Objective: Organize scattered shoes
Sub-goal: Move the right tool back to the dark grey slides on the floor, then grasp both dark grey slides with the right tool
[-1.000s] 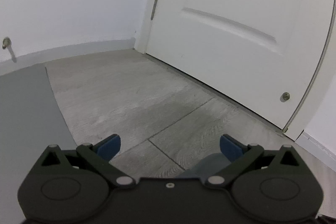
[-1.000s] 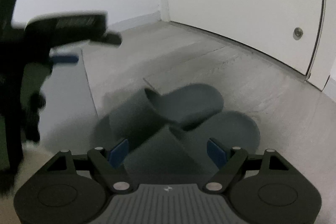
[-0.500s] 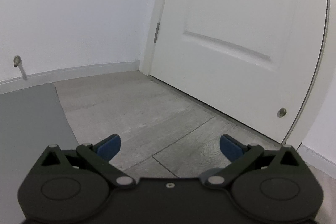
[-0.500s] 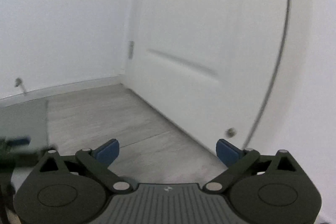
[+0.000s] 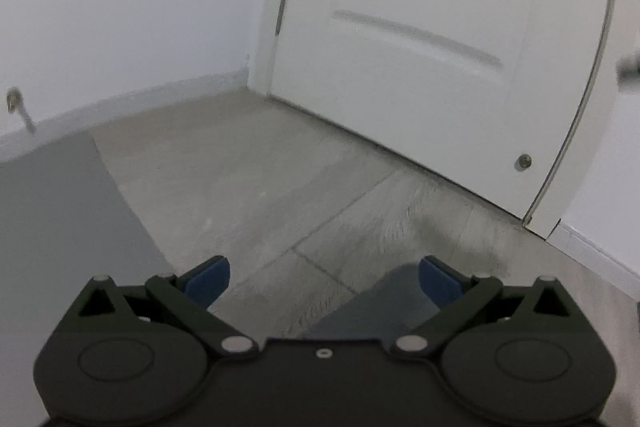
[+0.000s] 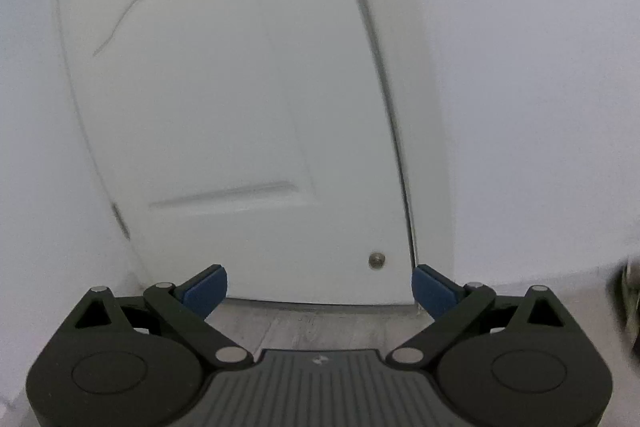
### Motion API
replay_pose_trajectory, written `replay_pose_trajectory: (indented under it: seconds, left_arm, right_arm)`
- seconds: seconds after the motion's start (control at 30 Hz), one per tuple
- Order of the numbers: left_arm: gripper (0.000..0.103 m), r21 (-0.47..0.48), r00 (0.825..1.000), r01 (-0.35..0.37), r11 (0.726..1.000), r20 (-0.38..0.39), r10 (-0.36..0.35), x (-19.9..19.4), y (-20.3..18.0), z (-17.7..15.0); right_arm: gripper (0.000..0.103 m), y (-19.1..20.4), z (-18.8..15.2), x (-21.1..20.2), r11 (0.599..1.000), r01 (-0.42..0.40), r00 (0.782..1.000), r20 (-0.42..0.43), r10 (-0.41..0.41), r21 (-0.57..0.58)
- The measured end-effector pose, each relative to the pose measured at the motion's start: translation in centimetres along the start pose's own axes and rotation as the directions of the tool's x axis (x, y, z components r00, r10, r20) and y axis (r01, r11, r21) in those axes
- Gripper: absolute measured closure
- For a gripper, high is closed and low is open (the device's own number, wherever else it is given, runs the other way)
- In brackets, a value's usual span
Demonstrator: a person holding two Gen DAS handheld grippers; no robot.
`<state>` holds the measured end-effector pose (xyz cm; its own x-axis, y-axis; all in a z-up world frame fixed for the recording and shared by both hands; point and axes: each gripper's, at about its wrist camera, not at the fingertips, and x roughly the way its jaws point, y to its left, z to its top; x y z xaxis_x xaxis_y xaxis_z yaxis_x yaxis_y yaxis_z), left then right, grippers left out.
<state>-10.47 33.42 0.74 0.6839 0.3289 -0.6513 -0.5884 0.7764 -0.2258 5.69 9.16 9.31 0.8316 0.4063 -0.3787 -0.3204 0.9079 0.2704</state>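
Dark grey-blue slipper (image 5: 380, 307): only its rounded front end shows in the left wrist view, flat on the floor, low in frame, just ahead of the gripper body and toward the right finger. Not pinched; whether a finger touches it, cannot tell. Rest of it is hidden behind the gripper body. No shoe in the right wrist view.

Left hand-held gripper (image 5: 323, 277): black body, blue-tipped fingers (image 5: 208, 277) spread wide, nothing between them but floor and the slipper tip.

Right hand-held gripper (image 6: 320, 287): same build, blue fingers (image 6: 206, 287) spread wide, holding nothing, pointed at the foot of the door.

Surroundings:
- Light grey wood-look plank floor (image 5: 248, 195), seam lines visible.
- Flat grey mat (image 5: 52, 219) on the floor at left in the left wrist view.
- White panelled door (image 5: 420, 47), closed, with a small round metal stud (image 5: 524, 161) low near its right edge; a hinge on the left edge. The stud also shows in the right wrist view, between the fingers.
- White wall (image 5: 120, 7) with white baseboard; a small metal fitting (image 5: 16, 103) sticks out of it at far left.
- Blurred dark object at the right edge of the right wrist view, can't identify.
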Motion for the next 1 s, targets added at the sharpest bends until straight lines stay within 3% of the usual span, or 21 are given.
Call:
replay_pose_trajectory:
  seconds: [0.1,0.2,0.3,0.37,0.43,0.57,0.7,1.0]
  left_arm:
    - [0.001,0.052,0.998,-0.03,0.998,-0.055,0.032,1.7,0.2,0.6]
    - [0.001,0.094,0.995,-0.095,0.991,-0.036,0.098,3.3,0.5,0.8]
    - [0.001,-0.069,0.995,-0.095,0.993,-0.01,0.094,4.4,2.5,0.3]
    - [0.001,-0.157,0.997,-0.077,0.985,-0.012,0.076,4.8,3.6,0.2]
    - [0.001,-0.178,0.998,-0.069,0.982,-0.008,0.069,5.0,4.0,0.1]
    - [0.001,-0.03,0.989,-0.14,0.99,0.035,0.141,4.7,2.4,0.3]
    - [0.001,0.06,0.993,-0.114,0.992,0.049,0.111,4.3,0.9,-0.1]
    - [0.001,0.089,0.994,-0.102,0.991,0.046,0.098,4.4,0.7,-0.1]
  right_arm:
    - [0.004,-0.9,-8.0,-1.6,1.0,0.008,1.0,-0.029,-0.009,-0.025]
    - [0.007,-1.9,-15.1,-3.0,1.0,0.028,0.995,-0.098,-0.029,-0.008]
    - [0.019,-2.9,-22.1,-4.4,0.999,0.049,0.985,-0.168,-0.047,0.007]
    - [0.027,-1.7,-25.2,-5.0,0.998,-0.017,0.978,-0.207,0.004,-0.059]
    - [0.03,-0.3,-26.5,-5.4,0.99,-0.07,0.975,-0.217,0.041,-0.125]
    - [0.035,1.5,-28.0,-4.8,0.98,-0.111,0.968,-0.241,0.069,-0.164]
    - [0.035,2.6,-29.0,-4.0,0.976,-0.105,0.978,-0.198,0.067,-0.189]
    - [0.038,2.4,-28.4,-3.8,0.971,-0.156,0.967,-0.229,0.112,-0.184]
